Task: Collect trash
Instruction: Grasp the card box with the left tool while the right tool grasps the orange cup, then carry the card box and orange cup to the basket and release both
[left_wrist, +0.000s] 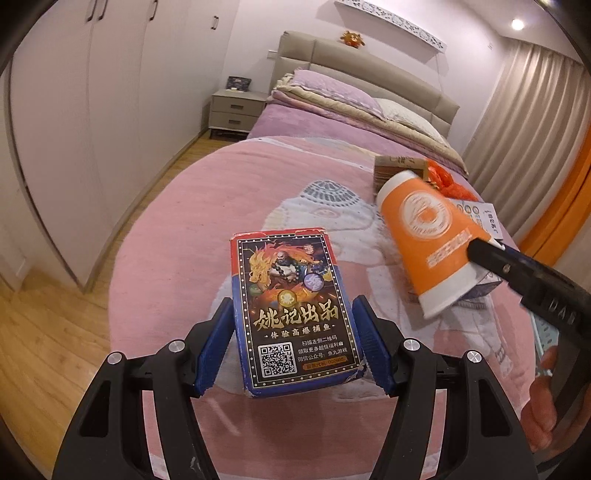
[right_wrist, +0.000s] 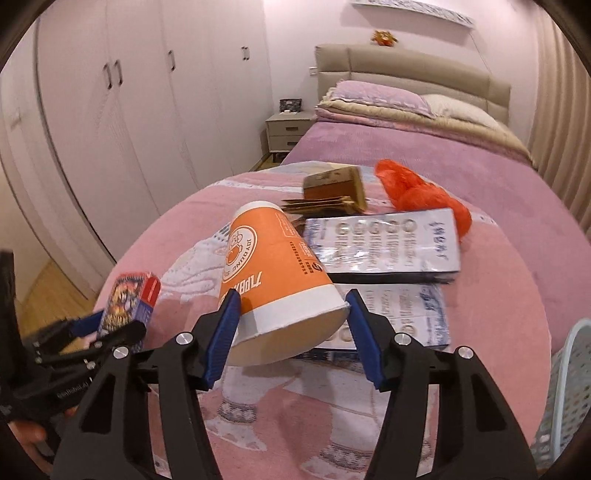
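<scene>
Trash filled both sets of tongs above a pink blanket (left_wrist: 221, 206) spread across the bed (right_wrist: 480, 177). The left tongs (left_wrist: 295, 347) were clamped on a card box (left_wrist: 291, 306) printed with a dragon and a QR code, held upright between blue pads. The right tongs (right_wrist: 291, 332) gripped an orange paper cup (right_wrist: 277, 269) at its open rim, the cup tilted with its base pointing away. On the blanket beyond the cup lay two flat printed packets (right_wrist: 384, 243), a brown carton (right_wrist: 336, 184) and a crumpled orange plastic bag (right_wrist: 417, 192). A pale perforated basket (right_wrist: 569, 387) stood at the bed's right edge.
</scene>
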